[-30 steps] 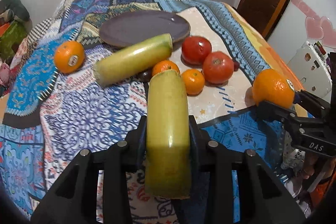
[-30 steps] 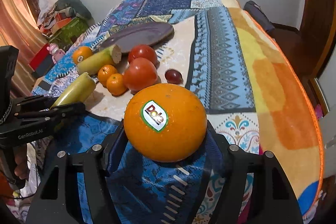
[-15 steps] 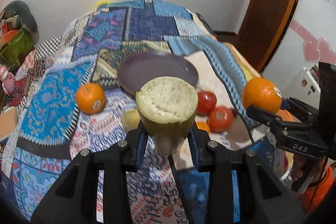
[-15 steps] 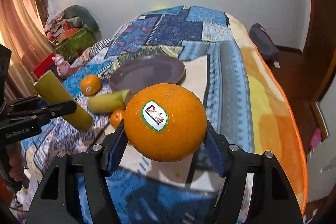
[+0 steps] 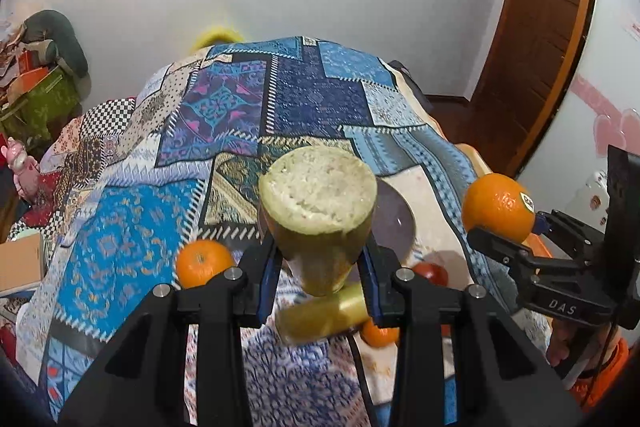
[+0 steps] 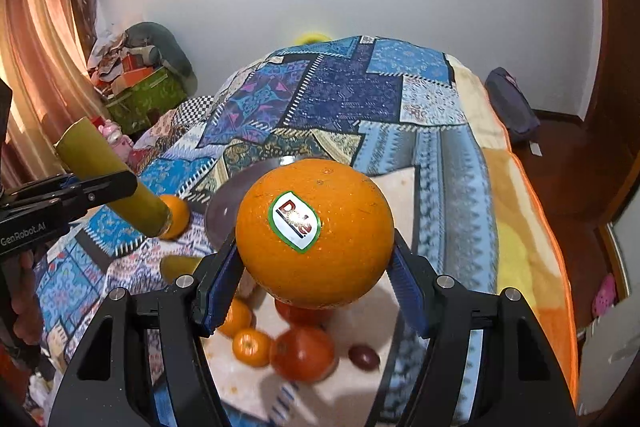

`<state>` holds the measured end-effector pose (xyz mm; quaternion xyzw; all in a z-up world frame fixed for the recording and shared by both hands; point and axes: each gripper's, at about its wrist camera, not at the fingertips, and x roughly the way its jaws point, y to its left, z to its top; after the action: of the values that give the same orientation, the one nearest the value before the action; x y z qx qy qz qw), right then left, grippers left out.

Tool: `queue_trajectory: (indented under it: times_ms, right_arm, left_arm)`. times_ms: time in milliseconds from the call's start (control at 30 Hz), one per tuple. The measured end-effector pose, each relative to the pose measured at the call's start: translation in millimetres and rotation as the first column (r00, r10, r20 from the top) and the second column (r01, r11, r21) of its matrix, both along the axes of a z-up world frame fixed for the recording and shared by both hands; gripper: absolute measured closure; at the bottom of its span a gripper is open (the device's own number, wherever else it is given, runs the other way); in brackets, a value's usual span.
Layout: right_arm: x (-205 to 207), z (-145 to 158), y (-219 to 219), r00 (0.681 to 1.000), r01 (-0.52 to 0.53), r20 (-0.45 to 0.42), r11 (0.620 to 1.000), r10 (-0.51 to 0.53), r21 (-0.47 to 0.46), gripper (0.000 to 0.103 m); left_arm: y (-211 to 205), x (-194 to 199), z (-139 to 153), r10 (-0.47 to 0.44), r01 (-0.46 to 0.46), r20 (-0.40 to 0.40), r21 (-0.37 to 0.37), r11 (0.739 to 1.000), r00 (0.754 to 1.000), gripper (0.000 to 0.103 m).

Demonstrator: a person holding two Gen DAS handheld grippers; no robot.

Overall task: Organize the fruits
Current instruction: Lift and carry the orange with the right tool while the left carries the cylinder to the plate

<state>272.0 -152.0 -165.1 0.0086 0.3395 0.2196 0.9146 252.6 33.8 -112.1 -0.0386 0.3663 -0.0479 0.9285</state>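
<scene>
My left gripper (image 5: 320,267) is shut on a yellow-green gourd piece (image 5: 318,211), held tilted up above the bed, cut end toward the camera; it also shows in the right wrist view (image 6: 112,179). My right gripper (image 6: 316,263) is shut on a large orange (image 6: 316,231) with a sticker, held in the air; this orange shows in the left wrist view (image 5: 498,207). Below lie a purple plate (image 5: 394,223), a second gourd piece (image 5: 324,315), a loose orange (image 5: 202,263), small mandarins (image 6: 250,347), tomatoes (image 6: 302,353) and a dark grape (image 6: 363,357).
The fruits lie on a bed with a patchwork blue cover (image 5: 312,99). An orange blanket (image 6: 524,247) covers the bed's right side. Clutter and a green box (image 6: 140,99) stand at the left wall. A wooden door (image 5: 536,27) is at the right.
Both grippers have risen and tilted upward with their loads. The fruit pile and the plate have dropped lower in both views and more wall shows.
</scene>
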Motion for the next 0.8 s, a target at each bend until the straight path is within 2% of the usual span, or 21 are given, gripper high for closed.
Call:
queue_trajectory:
  times_ms: [300, 533, 800]
  right_arm:
    - [39.0, -9.5, 20.4, 0.999, -0.029, -0.018, 0.998, 0.028, -0.052, 0.038]
    - [69.3, -24.9, 36.1, 0.998, -0.054, -0.044, 0.99, 0.049, -0.133, 0.038]
    - [96.9, -40.1, 42.4, 0.993, -0.078, -0.096, 0.981, 0.061, -0.178, 0.038]
  left_arm:
    - [-0.9, 46.7, -12.8, -0.003, 0.004, -0.018, 0.026, 1.0, 1.0, 0.068]
    - [-7.3, 90.3, -38.5, -0.016, 0.018, -0.078, 0.03, 0.999, 0.997, 0.068]
    - [-13.2, 128.8, -67.4, -0.012, 0.016, -0.143, 0.029, 0.999, 0.99, 0.068]
